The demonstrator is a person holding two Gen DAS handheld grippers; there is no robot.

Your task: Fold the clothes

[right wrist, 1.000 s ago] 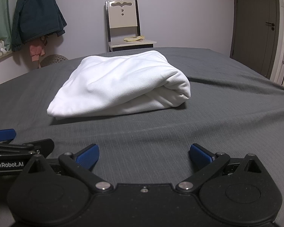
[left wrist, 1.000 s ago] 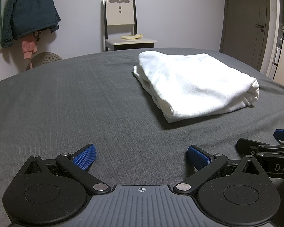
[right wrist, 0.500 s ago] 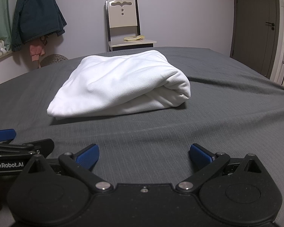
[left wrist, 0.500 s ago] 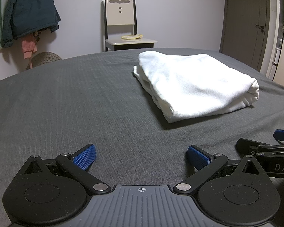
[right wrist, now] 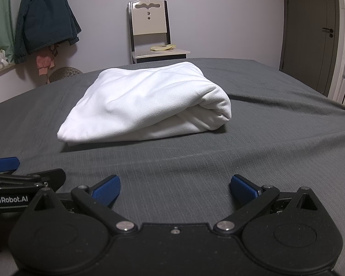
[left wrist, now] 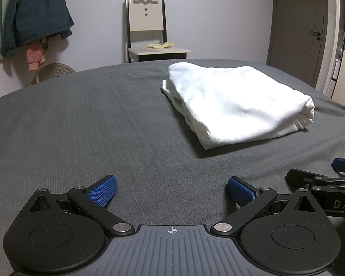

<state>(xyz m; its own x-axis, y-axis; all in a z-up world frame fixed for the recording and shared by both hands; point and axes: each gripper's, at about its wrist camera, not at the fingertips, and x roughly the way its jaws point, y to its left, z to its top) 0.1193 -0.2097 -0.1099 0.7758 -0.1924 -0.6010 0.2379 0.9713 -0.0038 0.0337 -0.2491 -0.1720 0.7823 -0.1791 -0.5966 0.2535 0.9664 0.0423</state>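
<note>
A: Report the state of each tool.

B: The left tool (left wrist: 171, 189) has its blue-padded fingers (left wrist: 102, 190) spread wide with nothing between them. The right tool (right wrist: 174, 189) stands the same: jaws apart, empty. Both sit low over the near part of the dark grey bed cover (left wrist: 80, 126), side by side; each appears at the edge of the other's view.

A: Where is the task's thing?

B: The folded white garment (right wrist: 147, 103) lies on the bed cover, further away than both tools and apart from them. It is right of centre for the left tool and left of centre for the right, so it lies between their lines of sight. One rounded fold faces right; layered edges face left.

A: Why this stance?

B: Judged from the compact bundle, folding looks complete, and the tools are parked clear so as not to disturb it.

A: Surroundings?

B: A cream-backed wooden chair (left wrist: 147, 27) stands against the far wall; a dark teal jacket (left wrist: 36, 13) hangs at far left.
</note>
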